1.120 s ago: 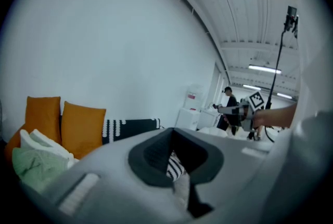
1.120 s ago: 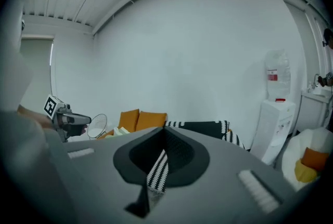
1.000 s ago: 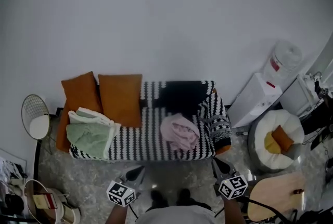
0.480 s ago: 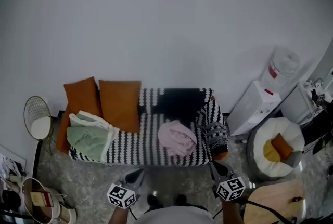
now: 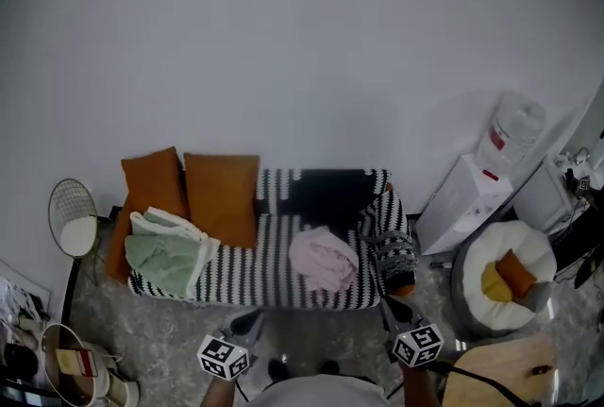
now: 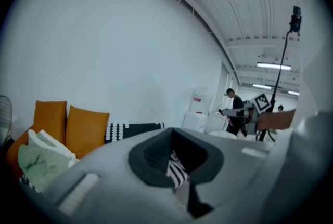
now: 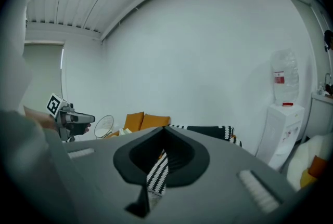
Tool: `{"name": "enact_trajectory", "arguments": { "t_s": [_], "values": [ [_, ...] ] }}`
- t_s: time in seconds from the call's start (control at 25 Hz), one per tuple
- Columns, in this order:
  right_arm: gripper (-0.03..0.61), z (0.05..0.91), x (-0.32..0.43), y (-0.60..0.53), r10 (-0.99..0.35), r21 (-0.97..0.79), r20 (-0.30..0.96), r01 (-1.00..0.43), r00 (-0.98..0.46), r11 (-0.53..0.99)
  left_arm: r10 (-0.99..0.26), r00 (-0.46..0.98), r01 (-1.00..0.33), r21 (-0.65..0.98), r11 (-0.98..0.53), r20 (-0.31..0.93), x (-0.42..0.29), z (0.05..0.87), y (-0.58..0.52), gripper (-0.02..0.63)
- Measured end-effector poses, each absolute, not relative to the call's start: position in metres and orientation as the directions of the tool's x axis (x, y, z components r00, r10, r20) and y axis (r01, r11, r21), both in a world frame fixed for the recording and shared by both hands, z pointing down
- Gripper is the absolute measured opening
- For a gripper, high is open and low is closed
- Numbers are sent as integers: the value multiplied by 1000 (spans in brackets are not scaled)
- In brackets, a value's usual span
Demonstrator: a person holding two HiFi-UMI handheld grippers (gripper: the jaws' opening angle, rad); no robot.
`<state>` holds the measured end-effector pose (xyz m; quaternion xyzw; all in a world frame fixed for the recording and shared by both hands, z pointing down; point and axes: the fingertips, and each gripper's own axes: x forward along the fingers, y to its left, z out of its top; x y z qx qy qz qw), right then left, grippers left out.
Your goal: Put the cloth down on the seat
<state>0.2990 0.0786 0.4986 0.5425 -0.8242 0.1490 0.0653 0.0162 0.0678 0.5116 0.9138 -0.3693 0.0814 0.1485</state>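
Pink cloth (image 5: 324, 259) lies crumpled on the seat (image 5: 247, 271), right of centre on the sofa and just left of the patterned throw (image 5: 394, 240) over the right arm. It touches neither gripper. By the look of it the put-down is done.

Left gripper (image 5: 253, 318): jaws together, nothing between them. Its own view only shows the striped cover through the slit.
Right gripper (image 5: 390, 303): jaws fully closed, also empty, with the same striped sliver in its slit.
Both hang low in front of the sofa, close to the person's body and well apart from the cloth.

Handling, my read:
- The cloth is soft, light and limp with no stiffness, so it sags and drapes from whatever point is pinched.
- It isn't fragile or slippery. Fabric should bite well in the pads, so a light squeeze is enough.
- It sits as a heap with raised folds. The easiest grab is the highest ridge on top, coming down from above.
- To lay it flat, take two points along one edge, one per gripper, and pull apart. The edges are tucked under, and I can't tell where the corners are.
- Risk: the striped cover under it is fabric too, so a deep pinch could catch both layers. Take only the top fold.

Green cloth (image 5: 165, 252) at the left end, beside the orange cushions (image 5: 222, 197), is a separate item. Leave it.
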Motion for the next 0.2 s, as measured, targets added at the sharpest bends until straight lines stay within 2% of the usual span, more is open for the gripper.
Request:
{"name": "enact_trajectory", "arguments": {
  "t_s": [0.2],
  "values": [
    [6,498,300,74,-873,-177,272,-912,-406,369,-650,714,-699,205,-685,261,18,509,63,0]
  ]
}}
